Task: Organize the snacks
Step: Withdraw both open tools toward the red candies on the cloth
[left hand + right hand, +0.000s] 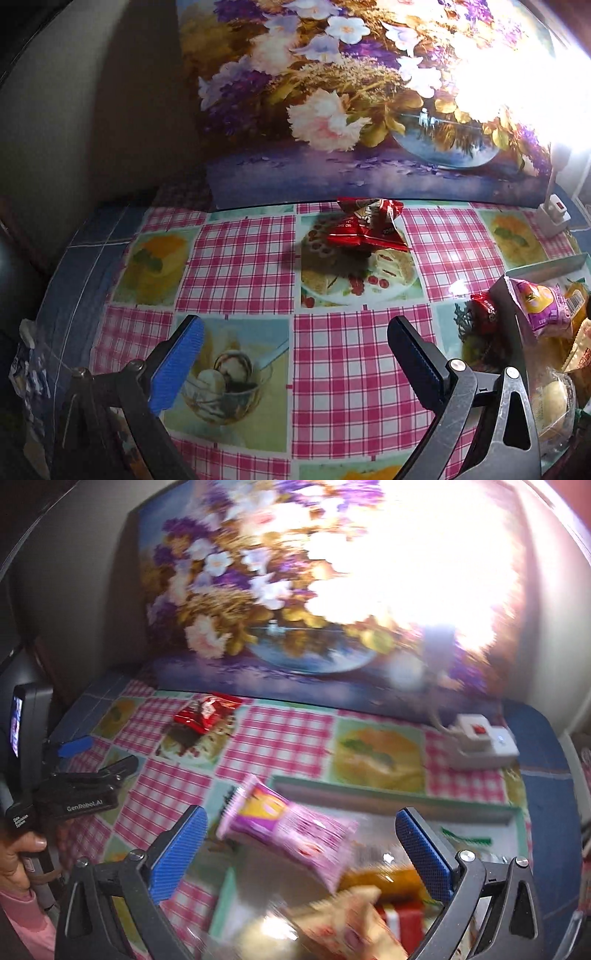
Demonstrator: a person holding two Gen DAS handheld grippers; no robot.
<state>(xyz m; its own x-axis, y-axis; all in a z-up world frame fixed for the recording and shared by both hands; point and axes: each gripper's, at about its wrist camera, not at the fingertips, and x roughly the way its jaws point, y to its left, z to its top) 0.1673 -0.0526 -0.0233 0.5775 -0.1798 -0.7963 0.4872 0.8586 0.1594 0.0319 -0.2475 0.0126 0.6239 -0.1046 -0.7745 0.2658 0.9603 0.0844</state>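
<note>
A red snack packet (369,225) lies alone on the checked tablecloth, close to the flower painting; the right wrist view shows this red packet (207,712) at the far left. My left gripper (295,354) is open and empty, well short of it. A tray (388,797) holds several snacks. A pink packet (288,830) rests tilted over the tray's left rim, blurred, in front of my open right gripper (303,849), which does not clamp it. The pink packet (543,306) also pokes over the tray wall (509,314) in the left wrist view.
A large flower painting (351,103) stands against the wall along the table's back. A white power strip (484,742) lies at the back right under strong lamp glare. A hand (18,853) holds the left gripper (99,757) near the table's left edge.
</note>
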